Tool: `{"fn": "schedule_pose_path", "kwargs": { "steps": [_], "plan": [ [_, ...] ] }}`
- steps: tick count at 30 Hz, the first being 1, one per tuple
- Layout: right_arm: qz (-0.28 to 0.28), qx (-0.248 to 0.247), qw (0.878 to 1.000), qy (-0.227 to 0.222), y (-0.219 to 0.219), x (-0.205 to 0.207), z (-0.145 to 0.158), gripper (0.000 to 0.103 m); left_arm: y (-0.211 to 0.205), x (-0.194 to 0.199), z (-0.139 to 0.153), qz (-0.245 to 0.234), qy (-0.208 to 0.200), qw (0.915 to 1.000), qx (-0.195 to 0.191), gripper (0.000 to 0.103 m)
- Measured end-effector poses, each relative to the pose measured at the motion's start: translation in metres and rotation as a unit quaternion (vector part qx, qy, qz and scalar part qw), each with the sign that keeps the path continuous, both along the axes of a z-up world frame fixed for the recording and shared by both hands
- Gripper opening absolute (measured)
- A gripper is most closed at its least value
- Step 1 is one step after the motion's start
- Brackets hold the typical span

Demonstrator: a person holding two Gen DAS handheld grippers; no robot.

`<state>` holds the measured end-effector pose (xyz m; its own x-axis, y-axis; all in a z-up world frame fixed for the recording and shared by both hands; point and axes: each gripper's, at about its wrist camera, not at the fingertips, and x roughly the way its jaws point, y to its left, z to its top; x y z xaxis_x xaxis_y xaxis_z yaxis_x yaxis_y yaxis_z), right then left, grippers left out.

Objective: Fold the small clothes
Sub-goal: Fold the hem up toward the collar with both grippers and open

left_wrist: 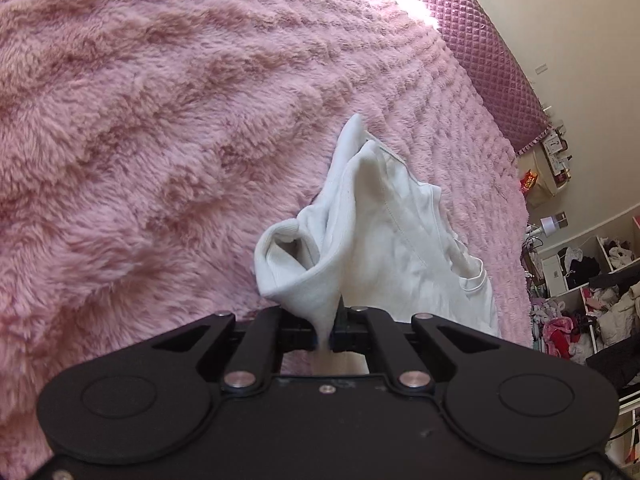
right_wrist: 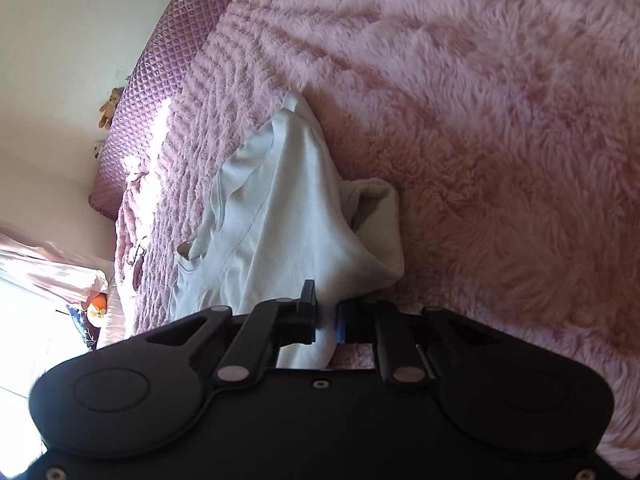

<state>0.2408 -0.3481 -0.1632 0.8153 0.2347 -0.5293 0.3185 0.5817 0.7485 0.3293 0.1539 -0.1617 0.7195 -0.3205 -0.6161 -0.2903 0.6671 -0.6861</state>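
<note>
Across the left of the left wrist view spreads a fluffy pink blanket (left_wrist: pixel 160 140) covering the bed. Right of centre a small white garment (left_wrist: pixel 384 236) rises off the blanket in a bunched, peaked shape, one edge drawn down into the left gripper (left_wrist: pixel 330 330), whose fingers are pressed together on a pinch of the cloth. Farther right runs a quilted purple headboard (left_wrist: pixel 480 40) against a cream wall, and at the far right edge stand shelves stuffed with clothes (left_wrist: pixel 580 300).

On the right wrist view, a stuffed toy (right_wrist: pixel 109 108) sits at the far left beside the headboard (right_wrist: pixel 148 80). The garment (right_wrist: pixel 280 208) lies in the middle, partly lifted, with a cuff-like opening folded toward the right. Its lower edge passes between the fingers of the right gripper (right_wrist: pixel 327 322), which are closed on the fabric. Pink blanket (right_wrist: pixel 500 120) fills the right side.
</note>
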Motion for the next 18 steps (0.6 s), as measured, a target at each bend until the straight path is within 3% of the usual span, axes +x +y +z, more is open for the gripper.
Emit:
{"fn": "schedule_pose_path", "kwargs": {
  "steps": [5,9,13,15,18],
  "plan": [
    [0.015,-0.004,1.000,-0.024,-0.003,-0.018,0.035,0.006,-0.008,-0.022,0.054,-0.050,-0.032,0.9980,0.021,0.002],
    [0.034,-0.001,0.999,-0.038,-0.002,-0.061,0.055,0.006,0.000,-0.080,0.068,-0.062,-0.043,0.9972,0.002,0.002],
    [0.051,0.000,0.999,-0.016,-0.004,-0.131,0.038,0.006,0.006,-0.162,0.040,-0.067,-0.013,0.9977,-0.006,0.002],
    [0.054,0.001,0.998,0.012,-0.007,-0.160,0.015,0.006,0.006,-0.197,0.015,-0.074,0.010,0.9972,0.007,0.002],
    [0.042,0.007,0.998,0.043,-0.015,-0.187,-0.022,0.006,0.010,-0.227,-0.027,-0.069,0.050,0.9963,-0.009,0.003]
  ]
}}
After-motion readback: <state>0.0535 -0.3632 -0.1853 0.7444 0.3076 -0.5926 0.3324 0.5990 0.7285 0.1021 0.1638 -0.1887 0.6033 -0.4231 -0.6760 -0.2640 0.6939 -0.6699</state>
